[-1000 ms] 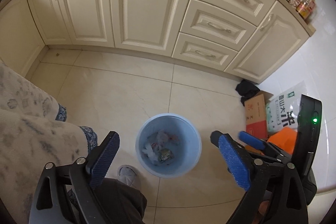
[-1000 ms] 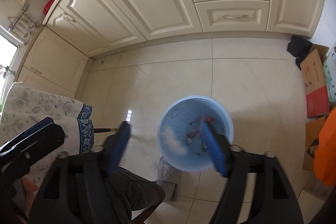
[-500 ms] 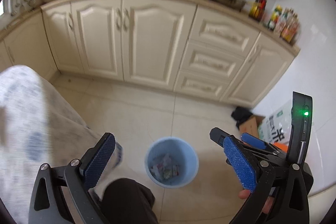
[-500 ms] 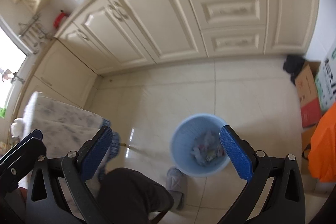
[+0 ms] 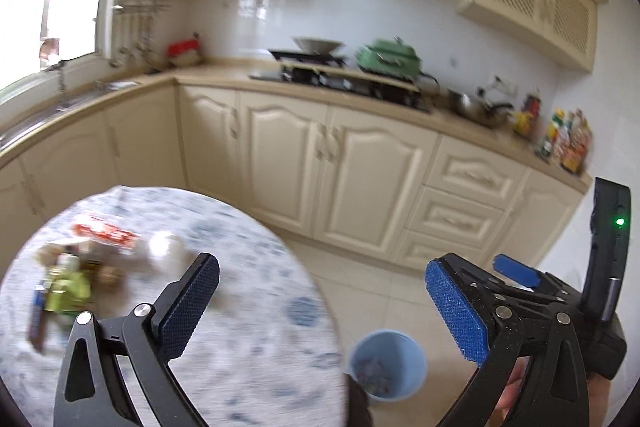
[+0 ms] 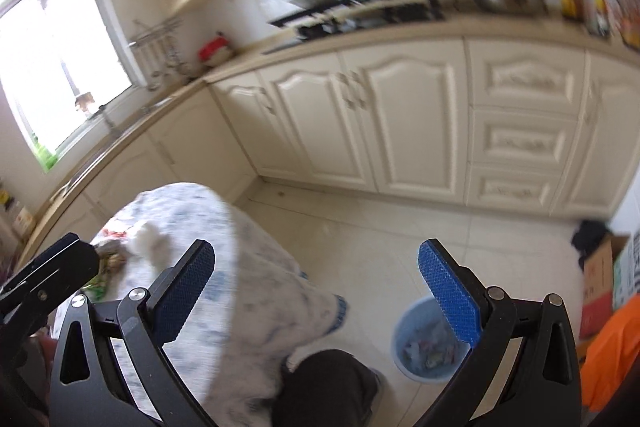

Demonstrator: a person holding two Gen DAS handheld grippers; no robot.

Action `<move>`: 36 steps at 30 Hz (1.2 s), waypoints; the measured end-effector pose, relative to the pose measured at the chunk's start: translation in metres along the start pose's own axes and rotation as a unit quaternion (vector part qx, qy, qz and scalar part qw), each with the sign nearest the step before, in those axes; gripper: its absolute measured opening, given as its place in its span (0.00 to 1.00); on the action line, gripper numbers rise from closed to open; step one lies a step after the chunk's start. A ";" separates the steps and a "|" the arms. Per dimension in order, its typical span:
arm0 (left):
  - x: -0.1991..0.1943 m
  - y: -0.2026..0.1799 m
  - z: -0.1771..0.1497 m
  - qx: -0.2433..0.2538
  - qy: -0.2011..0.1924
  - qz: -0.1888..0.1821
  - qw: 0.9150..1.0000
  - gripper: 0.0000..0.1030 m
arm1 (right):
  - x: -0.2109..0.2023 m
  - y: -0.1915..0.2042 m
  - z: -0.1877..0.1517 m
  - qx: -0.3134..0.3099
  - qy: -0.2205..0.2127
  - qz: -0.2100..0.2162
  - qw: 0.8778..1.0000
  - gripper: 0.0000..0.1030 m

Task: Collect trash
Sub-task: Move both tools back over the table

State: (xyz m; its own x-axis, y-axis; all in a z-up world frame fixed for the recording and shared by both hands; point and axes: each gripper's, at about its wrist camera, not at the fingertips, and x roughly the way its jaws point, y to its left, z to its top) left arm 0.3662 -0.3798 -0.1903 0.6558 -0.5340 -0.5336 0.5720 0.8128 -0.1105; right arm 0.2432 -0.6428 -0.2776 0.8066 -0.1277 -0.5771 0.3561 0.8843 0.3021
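A light blue bin (image 5: 386,363) with several scraps inside stands on the tiled floor, low between my left gripper's fingers. The left gripper (image 5: 320,279) is open and holds nothing. It hangs over the edge of a round table (image 5: 256,307) with a patterned cloth. A blurred pile of trash (image 5: 80,267) lies on the table's left part, with a red-white wrapper (image 5: 104,233), a white crumpled ball (image 5: 166,247) and a green wrapper (image 5: 68,291). My right gripper (image 6: 316,267) is open and empty, above the floor beside the bin (image 6: 424,347), with the trash (image 6: 116,251) far left.
Cream cabinets (image 5: 340,171) and a worktop with a stove and a green pot (image 5: 388,57) run along the back. A cardboard box (image 6: 600,279) and an orange thing (image 6: 612,347) sit right of the bin. A person's dark knee (image 6: 324,379) is near the table.
Both grippers have risen from over the bin and tilted up. The bin has shrunk low in both views. The table top and its trash have come into view. The right jaws widened.
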 end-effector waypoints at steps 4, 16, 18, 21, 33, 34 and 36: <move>-0.064 0.034 -0.020 -0.010 -0.032 0.034 0.999 0.99 | -0.012 0.057 0.004 -0.041 -0.018 0.021 0.999 1.00; -0.180 0.098 -0.083 -0.059 -0.095 0.127 0.986 0.99 | -0.036 0.187 -0.011 -0.149 -0.059 0.075 0.984 1.00; -0.193 0.106 -0.094 -0.065 -0.097 0.142 0.983 0.99 | -0.036 0.203 -0.016 -0.164 -0.061 0.083 0.981 1.00; -0.209 0.116 -0.115 -0.073 -0.094 0.165 0.979 0.99 | -0.031 0.226 -0.023 -0.186 -0.056 0.096 0.976 1.00; -0.198 0.159 -0.162 -0.133 -0.030 0.220 0.966 0.99 | 0.048 0.283 -0.061 -0.239 0.031 0.124 0.963 1.00; -0.194 0.165 -0.162 -0.137 -0.024 0.225 0.964 0.99 | 0.057 0.288 -0.065 -0.242 0.040 0.127 0.961 1.00; -0.188 0.175 -0.167 -0.145 -0.009 0.234 0.961 0.99 | 0.069 0.296 -0.070 -0.247 0.053 0.132 0.959 1.00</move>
State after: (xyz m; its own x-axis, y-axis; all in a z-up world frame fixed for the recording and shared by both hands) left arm 0.2605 -0.0977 -0.2494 0.8183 -0.0958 -0.5668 0.0528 0.9944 -0.0918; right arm 0.3714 -0.3582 -0.2813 0.7760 0.1528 -0.6120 -0.1414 0.9877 0.0674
